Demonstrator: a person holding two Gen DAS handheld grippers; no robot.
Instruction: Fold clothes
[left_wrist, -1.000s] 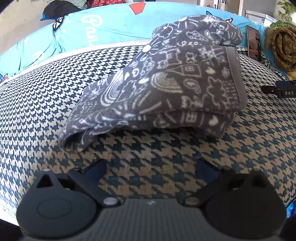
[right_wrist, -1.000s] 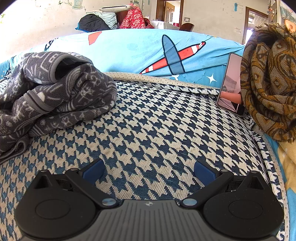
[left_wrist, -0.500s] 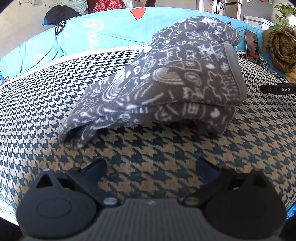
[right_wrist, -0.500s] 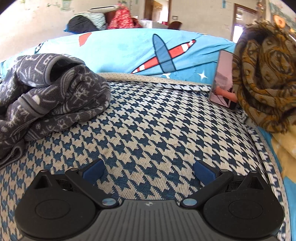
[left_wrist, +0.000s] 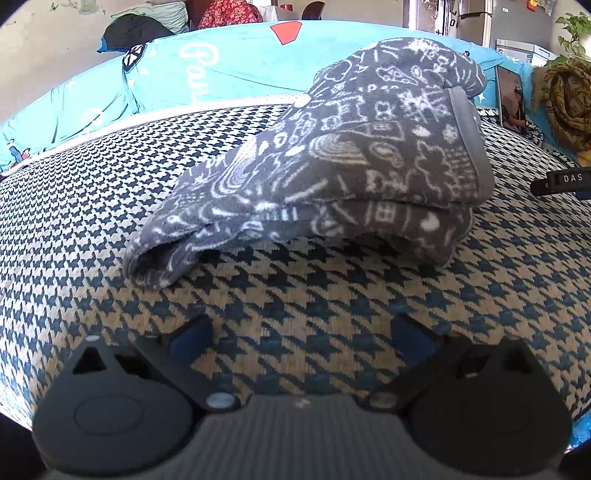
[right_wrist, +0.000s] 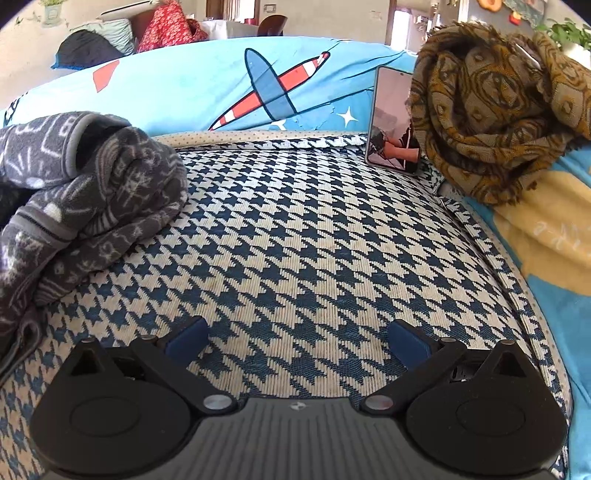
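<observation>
A grey fleece garment (left_wrist: 343, 166) with white doodle print lies folded in a bundle on the houndstooth cushion (left_wrist: 295, 302). My left gripper (left_wrist: 301, 338) hovers just in front of it, open, nothing between its blue pads. In the right wrist view the same garment (right_wrist: 85, 192) sits at the far left, its grey-trimmed opening facing up. My right gripper (right_wrist: 297, 338) is open over bare houndstooth cushion (right_wrist: 314, 240), to the right of the garment and apart from it. A tip of the right gripper (left_wrist: 557, 182) shows at the left view's right edge.
A brown and gold patterned scarf (right_wrist: 491, 107) is heaped at the right edge, with a phone (right_wrist: 393, 118) propped against it. A light blue sheet with an airplane print (right_wrist: 273, 88) rises behind the cushion. Clothes are piled in the far background (right_wrist: 129, 37).
Both grippers have edged slightly back and up, so the views shift a little. The garment has not moved and both stay open.
</observation>
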